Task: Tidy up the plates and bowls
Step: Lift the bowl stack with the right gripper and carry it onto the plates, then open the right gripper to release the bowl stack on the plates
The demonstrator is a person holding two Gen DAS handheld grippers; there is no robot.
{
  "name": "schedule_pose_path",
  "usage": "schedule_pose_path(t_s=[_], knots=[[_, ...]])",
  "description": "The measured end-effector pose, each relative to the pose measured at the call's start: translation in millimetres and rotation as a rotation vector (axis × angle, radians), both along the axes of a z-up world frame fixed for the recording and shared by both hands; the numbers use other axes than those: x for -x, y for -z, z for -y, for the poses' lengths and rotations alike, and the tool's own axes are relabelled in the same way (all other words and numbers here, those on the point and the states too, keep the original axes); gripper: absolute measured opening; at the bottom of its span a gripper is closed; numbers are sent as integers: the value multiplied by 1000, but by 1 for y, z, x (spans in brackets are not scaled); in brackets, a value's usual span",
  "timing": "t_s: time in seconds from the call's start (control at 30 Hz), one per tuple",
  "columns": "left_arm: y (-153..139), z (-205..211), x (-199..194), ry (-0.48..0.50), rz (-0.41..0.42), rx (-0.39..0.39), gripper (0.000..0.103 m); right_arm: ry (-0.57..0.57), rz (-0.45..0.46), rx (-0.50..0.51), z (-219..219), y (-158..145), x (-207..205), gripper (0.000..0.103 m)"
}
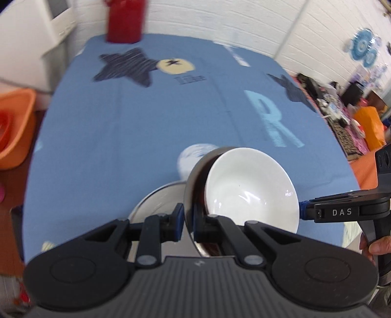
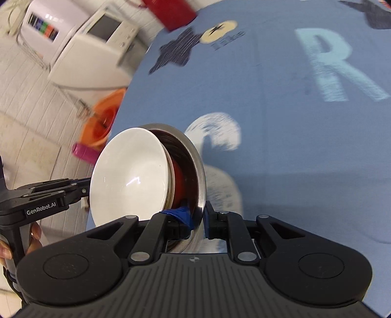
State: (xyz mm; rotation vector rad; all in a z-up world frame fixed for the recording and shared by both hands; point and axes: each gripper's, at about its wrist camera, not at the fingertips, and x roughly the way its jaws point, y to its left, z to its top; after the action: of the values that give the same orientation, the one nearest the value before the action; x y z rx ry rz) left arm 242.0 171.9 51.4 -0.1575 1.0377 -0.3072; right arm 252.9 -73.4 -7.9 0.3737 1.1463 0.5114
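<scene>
A nested stack stands tilted on edge above the blue tablecloth [image 1: 146, 122]. A steel bowl [image 1: 195, 176] is outermost, a red bowl [image 2: 179, 181] sits inside it, and a white bowl [image 1: 249, 186] is innermost. My left gripper [image 1: 189, 221] is shut on the steel bowl's near rim. My right gripper [image 2: 197, 220] is shut on the opposite rim of the steel bowl [image 2: 195, 159]. In the left wrist view the right gripper [image 1: 303, 211] comes in from the right, its blue tip at the stack's edge. The left gripper [image 2: 84, 189] shows at the left behind the white bowl [image 2: 129, 176].
A shiny steel plate [image 1: 156, 200] lies on the cloth under the stack. A red container [image 1: 124, 22] stands at the table's far edge. An orange basin [image 1: 14, 127] and a pink cup [image 2: 83, 151] are off the left side, by a white appliance [image 2: 97, 44]. Clutter [image 1: 342, 117] lies right.
</scene>
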Motion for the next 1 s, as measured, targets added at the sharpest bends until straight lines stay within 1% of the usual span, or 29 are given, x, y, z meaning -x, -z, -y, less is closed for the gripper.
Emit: schedule_pose_path(t_s=[0.13,0.27,0.33,0.43,0.63,0.67,0.7,0.73,0.8,0.83,0.87,0.9,0.93,1.0], knots=[[18,-24,13,-36,-34,0,0,-50,-43,27,-26,14,0,0],[32,-29,16,-29,-53,18,0,-70,-47,83,-35,17,0,0],[34,-31,15,-34,-51,31,0,-69,-37,98,-36,14,-1,0],[34,-32,16,-28,-44,26,0,-79,-15,123,-41,14,0,0],[34,-37,16,-33,-38,20,0,-105,-12,163,-48,12,-3,0],[33,-38,15,-40,-38,10,4,-106,-5,164,-49,10,-3,0],[32,-40,16,-47,-30,-4,15,-100,6,163,-47,8,-4,0],[29,-42,18,-59,-18,-24,33,-91,19,161,-45,5,-4,2],[23,-48,21,-81,11,-46,49,-78,49,156,-40,-2,-4,3],[19,-52,23,-85,23,-40,52,-69,59,152,-36,-5,-3,4],[14,-57,25,-95,36,-21,54,-58,72,143,-31,-9,-2,4],[9,-61,26,-103,48,3,57,-52,88,134,-26,-12,-1,5],[4,-63,28,-106,62,21,57,-42,109,130,-20,-16,2,6],[-11,-56,31,-97,101,27,58,-10,148,111,-7,-21,7,7]])
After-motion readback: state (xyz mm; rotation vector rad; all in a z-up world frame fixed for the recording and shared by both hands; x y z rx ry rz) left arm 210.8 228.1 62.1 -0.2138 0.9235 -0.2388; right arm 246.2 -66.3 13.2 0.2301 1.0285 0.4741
